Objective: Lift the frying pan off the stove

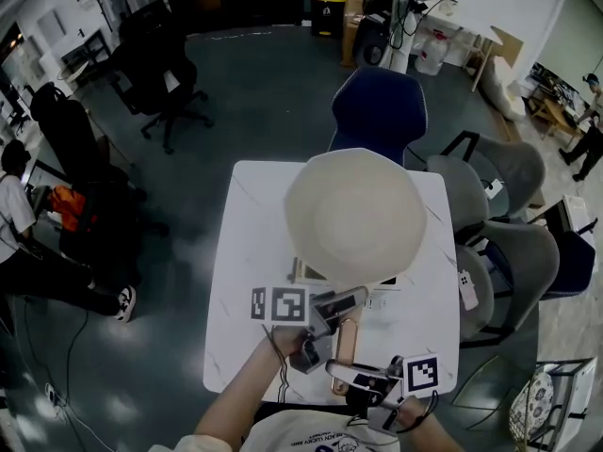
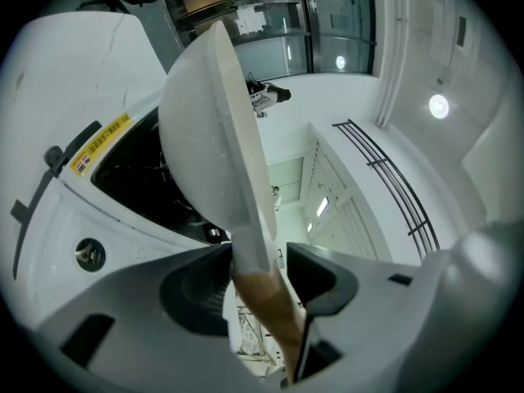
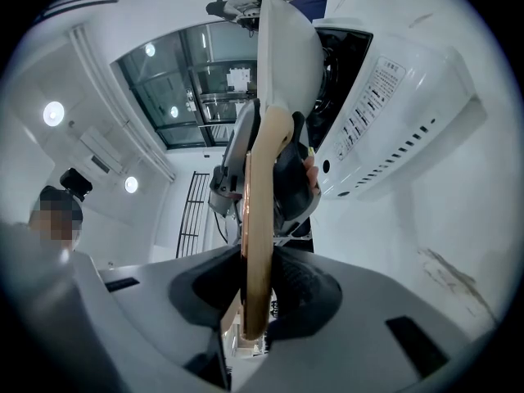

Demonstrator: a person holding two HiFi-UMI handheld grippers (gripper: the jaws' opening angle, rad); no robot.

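The white frying pan is held raised above the stove and tabletop at the centre of the head view. Its long axis runs down the frame, with the wooden handle towards the person. The left gripper clamps the handle near the pan and the right gripper clamps its end, both reaching in from the lower edge.

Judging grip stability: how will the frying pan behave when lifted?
The frying pan looks rigid; its wide bowl beyond the wooden handle probably makes it front-heavy, apt to droop. The smooth handle might twist, though both left gripper and right gripper clamp it.
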